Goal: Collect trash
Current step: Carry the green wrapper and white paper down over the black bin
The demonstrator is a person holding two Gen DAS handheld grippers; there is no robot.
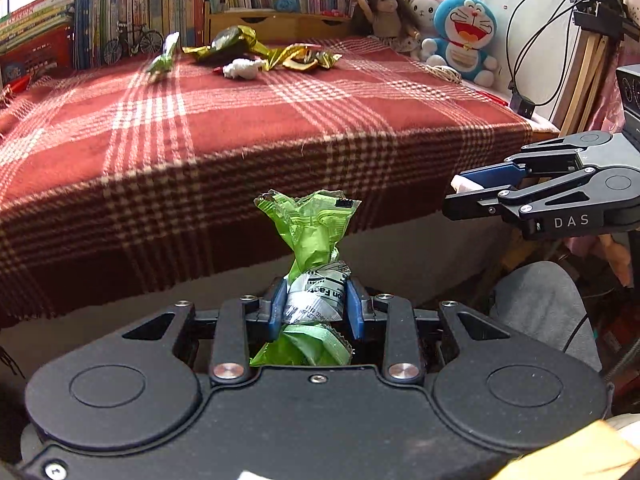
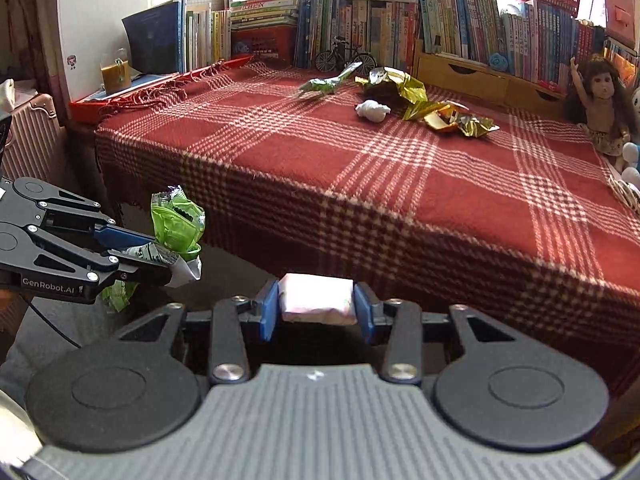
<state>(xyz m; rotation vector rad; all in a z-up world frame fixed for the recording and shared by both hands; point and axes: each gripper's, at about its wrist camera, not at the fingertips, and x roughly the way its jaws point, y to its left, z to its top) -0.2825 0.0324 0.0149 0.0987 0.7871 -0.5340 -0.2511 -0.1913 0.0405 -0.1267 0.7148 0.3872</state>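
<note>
Where books point(image 2: 460, 20) back the plaid-covered table point(image 2: 360, 168) | left fingers point(image 1: 276, 312) pinch green wrapper point(image 1: 308, 232) | right fingers point(image 2: 269, 314) pinch white packet point(image 2: 318, 298)

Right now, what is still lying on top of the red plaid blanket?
On the red plaid blanket: a green wrapper, gold foil wrappers and a crumpled white tissue. Anything under the foil is hidden.

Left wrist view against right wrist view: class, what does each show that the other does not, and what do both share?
Only the left wrist view shows the blue cat plush and rabbit plush. Only the right wrist view shows the pink suitcase and jar of amber liquid. Both show the plaid blanket, gold wrappers, white wad, doll, green wrapper in the left gripper and the white packet in the right gripper.
</note>
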